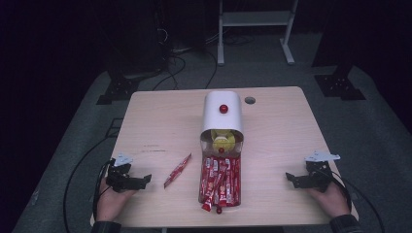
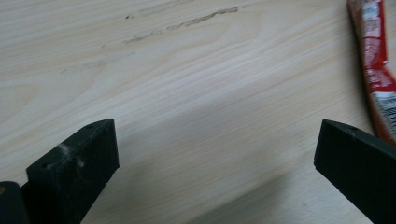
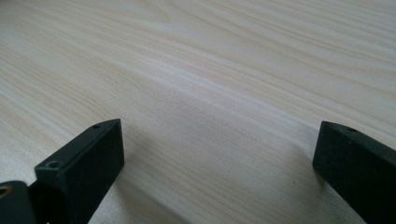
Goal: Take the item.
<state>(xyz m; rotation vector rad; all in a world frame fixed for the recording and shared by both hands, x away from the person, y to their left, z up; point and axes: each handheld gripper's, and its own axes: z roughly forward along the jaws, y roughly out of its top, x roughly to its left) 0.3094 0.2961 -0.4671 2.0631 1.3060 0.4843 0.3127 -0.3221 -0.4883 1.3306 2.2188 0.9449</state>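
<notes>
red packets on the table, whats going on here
A person rests a claw in each hand near the table's front edge, left claw and right claw both open and empty. One loose red packet lies by the left claw. More packets fill a clear tray before a white container.

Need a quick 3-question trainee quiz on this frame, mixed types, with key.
1. True or false: the left tongs grip the loose sachet.
2. Where do most sachets lie? A) in the tray in front of the white box; B) by the right tongs; C) on the floor.
3. Fill in: both tongs stand ____ over the table.

Key:
1. False; the sachet lies on the table, apart from them.
2. A.
3. Open.
</notes>
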